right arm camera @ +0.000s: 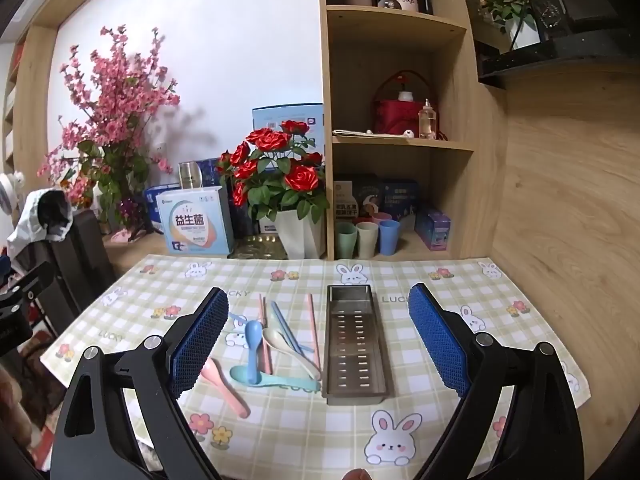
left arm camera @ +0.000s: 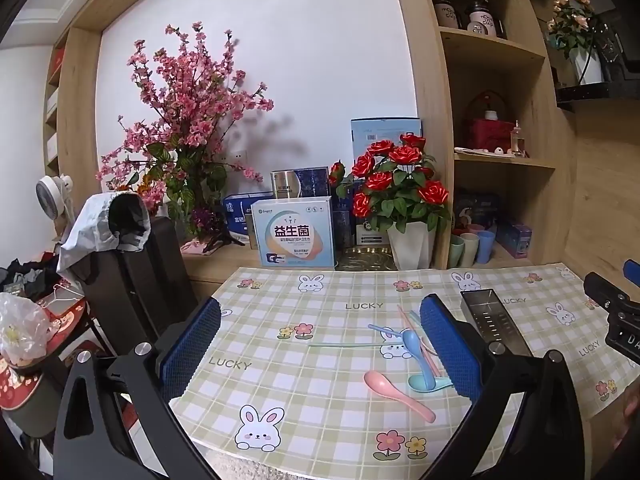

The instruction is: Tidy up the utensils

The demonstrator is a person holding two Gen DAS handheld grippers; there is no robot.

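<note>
Both my hand-held grippers hang released above the tabletop (right arm camera: 440, 412), with nothing between the jaws.

In the right wrist view my right hand-held gripper (right arm camera: 318, 340) frames the metal utensil tray (right arm camera: 354, 344) at the centre; its long axis runs from the bottom of the frame toward the top, and it is empty. Just left of it lies the heap of utensils: a pink spoon (right arm camera: 224, 386) at lower left with its bowl toward the upper left, a blue spoon (right arm camera: 253, 350) standing nearly parallel to the tray, a teal spoon (right arm camera: 272, 378) lying crosswise under it, a cream spoon (right arm camera: 290, 350) slanting, and chopsticks (right arm camera: 314, 330) that point up the frame. My left hand-held gripper (left arm camera: 320, 346) covers part of this heap with its right finger. Behind stand a pot of red roses (right arm camera: 300, 232), a box (right arm camera: 196, 224) and cups (right arm camera: 366, 240) on the shelf.
</note>
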